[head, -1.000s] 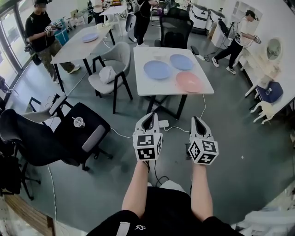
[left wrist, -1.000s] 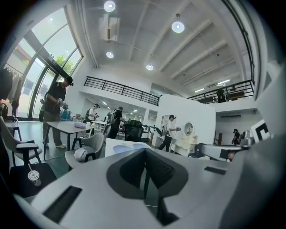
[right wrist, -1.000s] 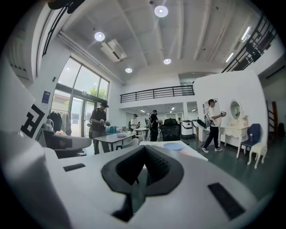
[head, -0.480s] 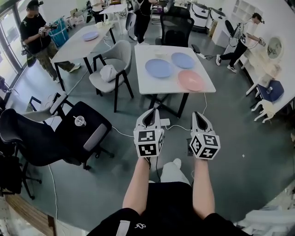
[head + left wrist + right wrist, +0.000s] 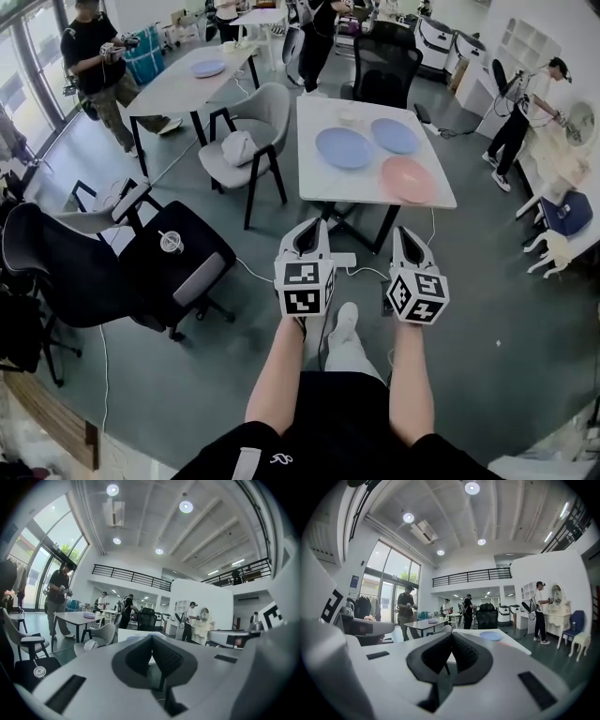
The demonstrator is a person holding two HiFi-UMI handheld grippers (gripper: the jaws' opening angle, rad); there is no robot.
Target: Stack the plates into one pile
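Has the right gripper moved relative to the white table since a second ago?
Yes. The right gripper has come closer to the near edge of the white table.

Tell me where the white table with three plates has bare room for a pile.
The table is bare at its near left corner, bordered by the left blue plate and the pink plate. The right half is crowded: pink plate and right blue plate lie close together.
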